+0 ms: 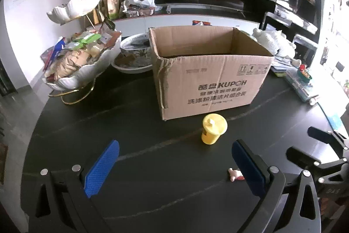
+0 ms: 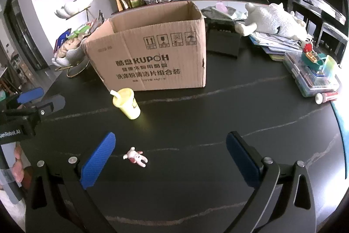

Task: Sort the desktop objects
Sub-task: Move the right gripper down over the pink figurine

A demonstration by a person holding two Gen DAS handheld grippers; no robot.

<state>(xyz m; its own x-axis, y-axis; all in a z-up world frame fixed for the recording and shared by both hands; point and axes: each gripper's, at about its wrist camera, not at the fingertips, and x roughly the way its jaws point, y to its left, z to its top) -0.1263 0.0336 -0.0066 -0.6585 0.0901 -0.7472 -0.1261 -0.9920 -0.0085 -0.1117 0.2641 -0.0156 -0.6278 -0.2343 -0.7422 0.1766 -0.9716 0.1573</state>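
An open cardboard box (image 1: 209, 71) stands on the dark table (image 1: 141, 128); it also shows in the right wrist view (image 2: 152, 54). A yellow lidded cup (image 1: 213, 129) stands upright just in front of the box, also in the right wrist view (image 2: 127, 105). A small pink-and-white toy figure (image 2: 135, 156) lies on the table, half hidden behind my left gripper's right finger (image 1: 235, 175). My left gripper (image 1: 174, 158) is open and empty, short of the cup. My right gripper (image 2: 170, 155) is open and empty, with the toy between its fingers' line, nearer the left pad.
A white shell-shaped stand (image 1: 82, 58) full of snacks and a patterned bowl (image 1: 135, 56) sit left of the box. A white plush toy (image 2: 272, 19), books, plastic cases with toys (image 2: 312, 71) and a dark box (image 2: 222, 38) sit to the right. The right gripper shows in the left wrist view (image 1: 327, 150).
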